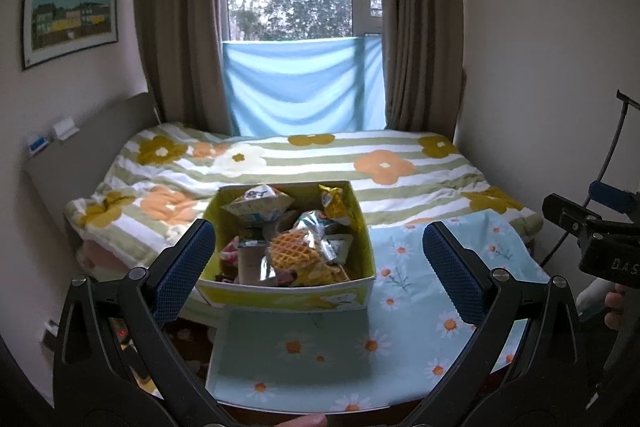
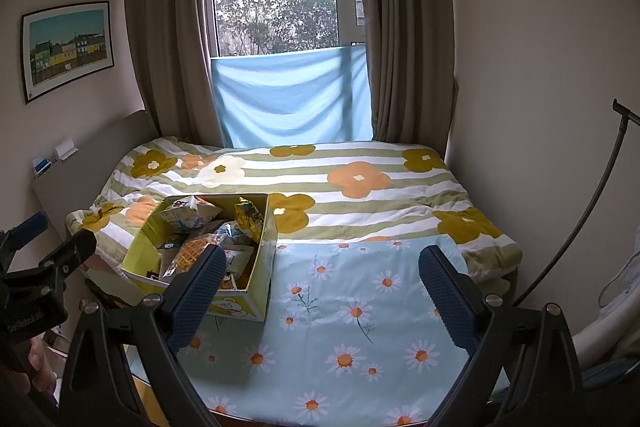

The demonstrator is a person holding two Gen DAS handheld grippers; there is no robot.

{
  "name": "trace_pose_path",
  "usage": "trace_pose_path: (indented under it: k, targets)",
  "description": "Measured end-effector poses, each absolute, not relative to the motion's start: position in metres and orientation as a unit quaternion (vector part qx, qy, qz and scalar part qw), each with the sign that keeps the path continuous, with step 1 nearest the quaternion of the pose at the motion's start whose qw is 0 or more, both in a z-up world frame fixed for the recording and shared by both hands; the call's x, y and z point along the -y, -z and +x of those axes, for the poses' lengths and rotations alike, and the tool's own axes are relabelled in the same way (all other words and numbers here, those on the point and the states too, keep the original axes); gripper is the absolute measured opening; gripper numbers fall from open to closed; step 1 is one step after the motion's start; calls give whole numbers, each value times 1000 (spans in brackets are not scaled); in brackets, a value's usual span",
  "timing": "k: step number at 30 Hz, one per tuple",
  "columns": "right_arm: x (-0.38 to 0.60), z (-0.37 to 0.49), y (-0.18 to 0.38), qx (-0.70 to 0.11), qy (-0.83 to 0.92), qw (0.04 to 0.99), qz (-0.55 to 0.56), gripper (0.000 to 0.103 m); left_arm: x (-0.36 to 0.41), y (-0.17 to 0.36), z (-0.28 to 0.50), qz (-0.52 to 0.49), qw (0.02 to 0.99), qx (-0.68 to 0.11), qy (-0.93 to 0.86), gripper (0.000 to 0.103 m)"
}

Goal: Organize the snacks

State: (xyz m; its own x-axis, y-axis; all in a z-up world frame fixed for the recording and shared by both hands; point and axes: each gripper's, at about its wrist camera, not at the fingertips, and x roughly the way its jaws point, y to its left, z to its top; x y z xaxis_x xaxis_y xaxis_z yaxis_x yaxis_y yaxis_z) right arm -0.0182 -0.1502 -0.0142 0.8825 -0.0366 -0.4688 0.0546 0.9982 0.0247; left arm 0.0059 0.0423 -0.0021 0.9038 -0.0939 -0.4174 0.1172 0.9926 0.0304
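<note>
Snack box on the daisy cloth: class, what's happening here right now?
A person holds two tongs over a table covered with a daisy cloth, in front of a bed. The yellow snack box sits on the cloth, open and piled with wrapped snacks, a waffle packet on top. The left tongs are open, framing the box without touching it. The right tongs are open too, over bare cloth right of the box. Nothing is gripped; no snack lies outside the box yet.

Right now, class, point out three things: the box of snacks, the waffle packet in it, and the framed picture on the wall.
snack box [image 1: 280, 294]: left wrist view, on its front wall.
waffle packet [image 1: 294, 254]: left wrist view, on the waffle's grid.
framed picture [image 2: 68, 49]: right wrist view, on the painted houses.
</note>
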Motion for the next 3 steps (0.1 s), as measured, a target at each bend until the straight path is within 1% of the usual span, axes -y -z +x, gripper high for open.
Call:
trace_pose_path:
  k: [3]
  targets:
    - [148, -14, 15, -245, 27, 969, 17, 96, -44, 5, 12, 21, 975, -214, 51, 103]
